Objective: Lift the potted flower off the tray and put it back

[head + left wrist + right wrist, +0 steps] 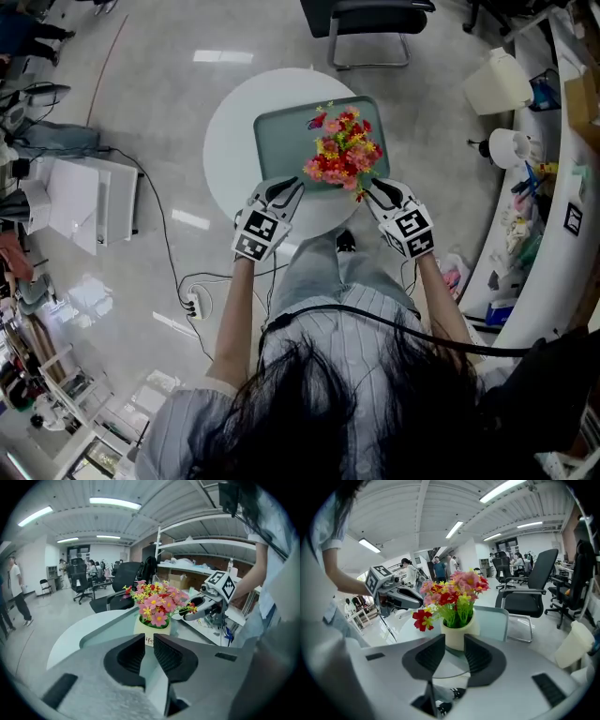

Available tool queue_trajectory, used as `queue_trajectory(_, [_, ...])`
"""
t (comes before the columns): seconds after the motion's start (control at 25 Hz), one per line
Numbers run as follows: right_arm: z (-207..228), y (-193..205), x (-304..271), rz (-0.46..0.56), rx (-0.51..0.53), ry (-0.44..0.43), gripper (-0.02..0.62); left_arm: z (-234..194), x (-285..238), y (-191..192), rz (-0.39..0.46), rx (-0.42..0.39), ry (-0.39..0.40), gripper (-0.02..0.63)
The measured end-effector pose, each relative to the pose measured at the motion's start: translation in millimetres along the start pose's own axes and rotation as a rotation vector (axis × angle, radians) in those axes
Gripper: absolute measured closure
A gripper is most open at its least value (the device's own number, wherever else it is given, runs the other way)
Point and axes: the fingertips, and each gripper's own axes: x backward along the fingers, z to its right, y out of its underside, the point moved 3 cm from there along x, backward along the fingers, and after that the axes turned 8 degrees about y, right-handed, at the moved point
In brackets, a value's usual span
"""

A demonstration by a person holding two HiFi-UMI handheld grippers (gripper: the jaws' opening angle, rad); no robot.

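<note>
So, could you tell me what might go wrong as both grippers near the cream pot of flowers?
The left gripper is shut and the right gripper only slightly open, both narrower than the cream pot: they could shove or tip it. Overhanging pink and red flowers may snag.

I get bright, even light from ceiling tubes (115, 502) above the flowers (157, 603). Glare patches mark the floor (223, 56) beyond them. Both gripper views bend and darken at their edges.
</note>
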Motion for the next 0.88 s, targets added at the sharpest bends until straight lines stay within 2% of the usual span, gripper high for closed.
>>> queue_trajectory(0.08, [3,2,-5,-0.005,0.015,-0.018,0.484,-3,-6,-1,-0.017,-0.055,0.031,0.545])
queue_trajectory(0.2, [9,6,-12,-0.032,0.038,-0.042,0.462,-10,-19,5,-0.046,-0.085,0.076,0.485])
queue_trajectory(0.44, [13,15,-23,-0.096,0.096,-0.078,0.418,-30,-41,21,-0.165,-0.193,0.153,0.464])
queue_trajectory(0.64, [15,18,-34,-0.131,0.104,-0.081,0.37,-44,-60,20,-0.215,-0.295,0.23,0.435])
queue_trajectory(0.88, [17,19,-44,-0.139,0.124,-0.083,0.356,-45,-87,24,-0.292,-0.412,0.351,0.393])
